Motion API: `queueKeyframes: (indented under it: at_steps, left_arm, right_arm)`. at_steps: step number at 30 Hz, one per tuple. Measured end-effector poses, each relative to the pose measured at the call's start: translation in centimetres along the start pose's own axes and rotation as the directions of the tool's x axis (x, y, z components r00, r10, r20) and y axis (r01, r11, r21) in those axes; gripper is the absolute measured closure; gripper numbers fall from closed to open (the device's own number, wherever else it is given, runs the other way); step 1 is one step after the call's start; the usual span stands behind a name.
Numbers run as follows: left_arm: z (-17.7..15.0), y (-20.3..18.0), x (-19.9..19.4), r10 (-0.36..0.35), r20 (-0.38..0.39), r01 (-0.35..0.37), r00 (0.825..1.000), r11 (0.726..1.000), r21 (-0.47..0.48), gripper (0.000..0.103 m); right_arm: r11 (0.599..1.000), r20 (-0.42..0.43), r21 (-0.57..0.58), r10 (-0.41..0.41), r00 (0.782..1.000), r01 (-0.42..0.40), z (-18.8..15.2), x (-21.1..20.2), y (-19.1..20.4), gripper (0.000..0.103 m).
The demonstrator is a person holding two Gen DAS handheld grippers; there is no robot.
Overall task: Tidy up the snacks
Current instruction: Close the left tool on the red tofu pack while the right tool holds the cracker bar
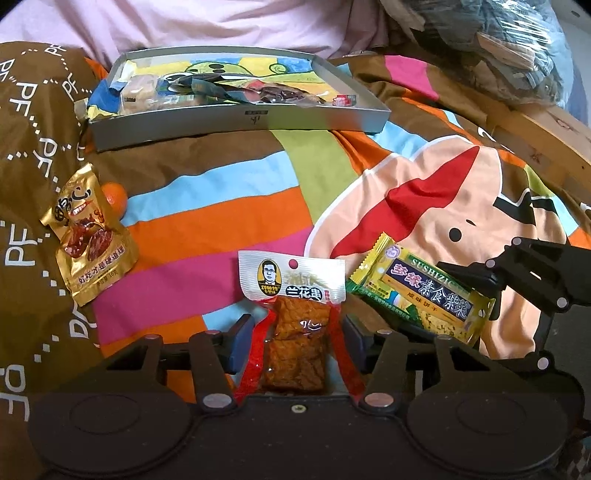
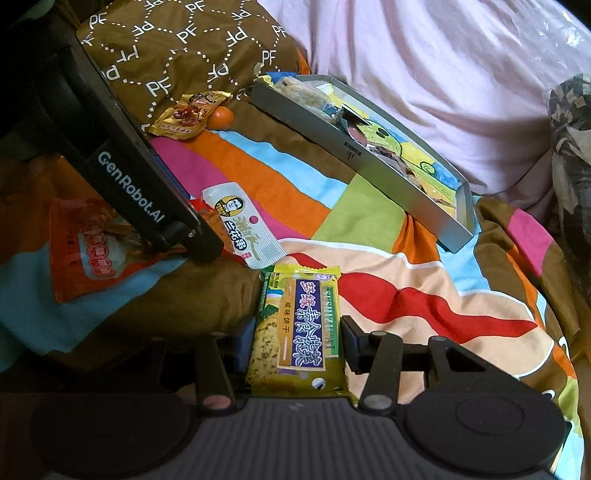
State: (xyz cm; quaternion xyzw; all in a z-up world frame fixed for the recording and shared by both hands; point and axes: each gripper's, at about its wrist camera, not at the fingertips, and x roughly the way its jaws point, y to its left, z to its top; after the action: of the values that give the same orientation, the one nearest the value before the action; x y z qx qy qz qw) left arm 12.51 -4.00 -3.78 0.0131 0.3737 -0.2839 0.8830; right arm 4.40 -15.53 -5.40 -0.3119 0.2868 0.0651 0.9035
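My left gripper [image 1: 295,332] straddles a white-topped tofu snack packet [image 1: 295,325] lying on the striped bedspread; its jaws stand apart on either side, not pressing it. My right gripper [image 2: 295,341] straddles a yellow-green cracker packet [image 2: 295,332] the same way, jaws apart. The cracker packet also shows in the left wrist view [image 1: 424,299], and the tofu packet in the right wrist view [image 2: 243,225]. A grey tray [image 1: 236,122] holding several snacks lies farther back; it also shows in the right wrist view [image 2: 369,166].
A gold snack packet [image 1: 88,236] and a small orange [image 1: 116,197] lie at the left. An orange-red packet [image 2: 92,251] lies under the left gripper's body [image 2: 129,184]. A pink pillow [image 1: 221,22] lies behind the tray. A wooden bed edge [image 1: 535,136] runs at the right.
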Motion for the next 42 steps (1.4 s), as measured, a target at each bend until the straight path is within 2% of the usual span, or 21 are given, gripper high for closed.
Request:
queueKeyframes:
  at_steps: [7, 9, 11, 13, 14, 16, 19, 20, 23, 27, 29, 36, 42]
  left_arm:
    - [0.1, 0.2, -0.1, 0.000, 0.007, 0.000, 1.000, 1.000, -0.017, 0.051]
    - [0.1, 0.3, 0.1, -0.018, -0.015, 0.018, 1.000, 1.000, -0.026, 0.044]
    - [0.0, 0.7, 0.5, -0.044, -0.063, 0.041, 0.997, 0.998, -0.053, 0.028]
    - [-0.2, 0.7, 0.6, -0.057, -0.080, 0.052, 0.995, 0.997, -0.064, 0.018]
    - [-0.2, 0.6, 0.6, -0.065, -0.090, 0.060, 0.994, 0.997, -0.052, 0.014]
    - [-0.2, 0.1, 0.7, -0.061, -0.116, 0.062, 0.991, 0.998, 0.000, 0.012]
    - [-0.7, -1.0, 1.0, -0.009, -0.138, 0.025, 0.990, 0.993, 0.112, 0.017]
    - [-0.8, -1.1, 1.0, -0.005, -0.138, 0.021, 0.990, 0.993, 0.119, 0.023]
    - [-0.5, -1.1, 0.8, -0.018, -0.134, 0.032, 0.991, 0.994, 0.107, 0.037]
    - [-0.3, -0.8, 0.3, -0.019, -0.101, 0.028, 0.995, 0.996, 0.090, 0.045]
    - [-0.2, -0.6, 0.1, -0.010, -0.077, 0.017, 0.997, 0.996, 0.088, 0.057]
    - [-0.1, 0.0, 0.0, -0.017, -0.062, 0.020, 0.998, 0.999, 0.048, 0.057]
    - [0.3, 0.7, -0.6, -0.072, -0.006, 0.072, 0.997, 0.997, -0.038, 0.057]
  right_arm:
    - [1.000, 0.003, -0.001, 0.001, 1.000, -0.001, -0.1, 0.0, 0.0, 0.050]
    - [1.000, 0.002, -0.001, 0.002, 1.000, -0.002, -0.1, 0.0, 0.0, 0.050]
    - [1.000, 0.002, 0.001, 0.003, 1.000, -0.003, -0.1, 0.0, 0.0, 0.050]
    - [1.000, 0.000, 0.005, 0.006, 1.000, -0.006, -0.1, 0.0, 0.0, 0.050]
    - [1.000, -0.001, 0.007, 0.009, 1.000, -0.009, -0.1, 0.0, -0.1, 0.050]
    - [1.000, -0.004, 0.015, 0.015, 1.000, -0.015, -0.1, 0.1, -0.2, 0.050]
    - [1.000, -0.007, 0.017, 0.020, 1.000, -0.020, -0.1, 0.2, -0.4, 0.050]
    - [1.000, -0.008, 0.015, 0.019, 1.000, -0.019, -0.1, 0.3, -0.4, 0.050]
    - [1.000, -0.006, -0.004, 0.012, 1.000, -0.012, 0.0, 0.2, -0.2, 0.050]
    - [0.998, 0.004, -0.068, -0.015, 1.000, 0.015, 0.1, 0.1, 0.5, 0.050]
    - [0.993, 0.016, -0.112, -0.036, 0.999, 0.037, 0.1, 0.0, 0.8, 0.051]
    - [0.975, 0.053, -0.200, -0.086, 0.995, 0.095, 0.1, 0.2, 1.0, 0.051]
    - [0.969, 0.081, -0.216, -0.107, 0.991, 0.123, 0.3, 0.2, 0.5, 0.050]
